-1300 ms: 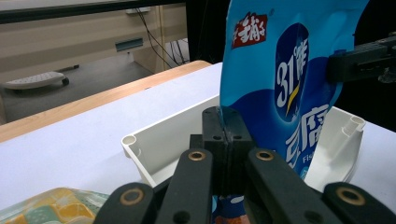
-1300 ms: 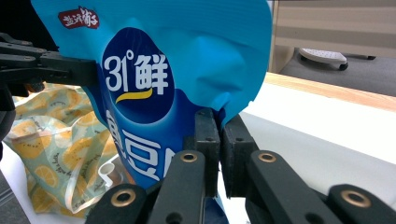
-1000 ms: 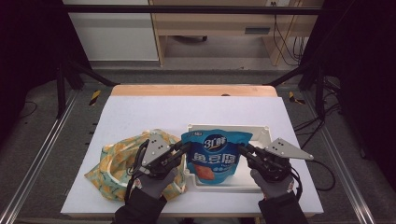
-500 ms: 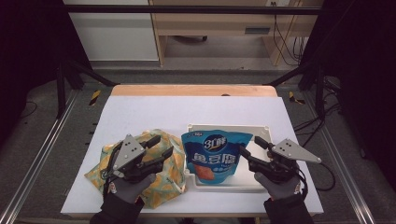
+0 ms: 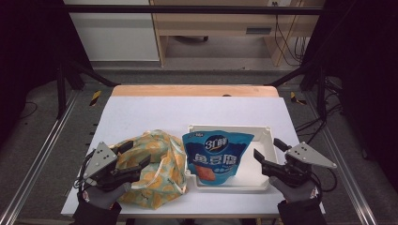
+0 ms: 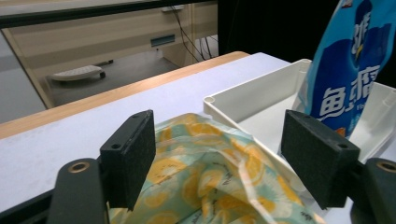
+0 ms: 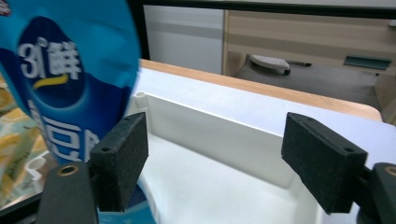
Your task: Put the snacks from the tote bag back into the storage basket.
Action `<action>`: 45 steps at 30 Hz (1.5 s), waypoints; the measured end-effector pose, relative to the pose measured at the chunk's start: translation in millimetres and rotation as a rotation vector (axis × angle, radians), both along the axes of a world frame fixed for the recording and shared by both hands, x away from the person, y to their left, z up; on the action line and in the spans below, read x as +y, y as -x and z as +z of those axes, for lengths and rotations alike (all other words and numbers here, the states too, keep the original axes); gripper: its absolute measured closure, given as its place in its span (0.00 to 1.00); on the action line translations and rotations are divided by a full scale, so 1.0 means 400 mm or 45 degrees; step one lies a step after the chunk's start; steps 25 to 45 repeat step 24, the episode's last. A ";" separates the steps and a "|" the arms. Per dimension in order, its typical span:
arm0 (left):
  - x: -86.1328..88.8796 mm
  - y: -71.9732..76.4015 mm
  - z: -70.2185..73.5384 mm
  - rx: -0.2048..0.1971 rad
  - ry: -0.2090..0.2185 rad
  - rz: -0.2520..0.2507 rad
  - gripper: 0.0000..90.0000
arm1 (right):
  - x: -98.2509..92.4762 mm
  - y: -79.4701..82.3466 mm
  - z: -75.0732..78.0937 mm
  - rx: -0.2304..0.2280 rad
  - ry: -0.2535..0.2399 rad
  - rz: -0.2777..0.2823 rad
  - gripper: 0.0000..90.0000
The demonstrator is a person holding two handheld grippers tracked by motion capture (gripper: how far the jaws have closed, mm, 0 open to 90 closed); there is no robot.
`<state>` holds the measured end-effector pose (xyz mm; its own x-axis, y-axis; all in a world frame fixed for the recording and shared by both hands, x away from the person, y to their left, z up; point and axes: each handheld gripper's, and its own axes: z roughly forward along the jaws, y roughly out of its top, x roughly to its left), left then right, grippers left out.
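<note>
Looking at where things sit, the blue snack pouch (image 5: 217,157) is standing in the white tray (image 5: 263,180), leaning over the tray's left half, and the yellow-print cloth bag (image 5: 155,171) lies crumpled on the counter (image 5: 155,115) just left of the tray, touching its left wall. Both claws are off everything. The left claw (image 5: 136,159) sits over the bag's left side, its jaws have just been opening and now stand wide; in the left gripper view the bag's fabric (image 6: 210,172) lies below and between the pads, but they don't press on it. The right claw (image 5: 267,157) hovers at the tray's right end, jaws also just opened wide, with nothing but bare tray floor between them and the pouch (image 7: 70,79) off beside one pad. My read: the pouch has been taken out of the bag and parked in the tray, so this is the let-go step. Next move is probably dealing with the empty bag, which would mean closing on loose fabric without dragging it into the tray and tipping the pouch.
</note>
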<state>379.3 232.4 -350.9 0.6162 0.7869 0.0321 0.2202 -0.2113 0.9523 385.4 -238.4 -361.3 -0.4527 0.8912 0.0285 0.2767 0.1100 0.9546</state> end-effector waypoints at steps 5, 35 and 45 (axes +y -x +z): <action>0.032 -0.003 -0.004 -0.005 0.010 0.031 0.26 | -0.016 -0.007 -0.009 0.023 0.003 -0.018 0.23; 0.165 -0.005 -0.051 0.046 0.026 0.207 0.24 | -0.036 -0.020 -0.024 0.057 0.026 -0.043 0.22; 0.165 -0.005 -0.051 0.046 0.026 0.207 0.24 | -0.036 -0.020 -0.024 0.057 0.026 -0.043 0.22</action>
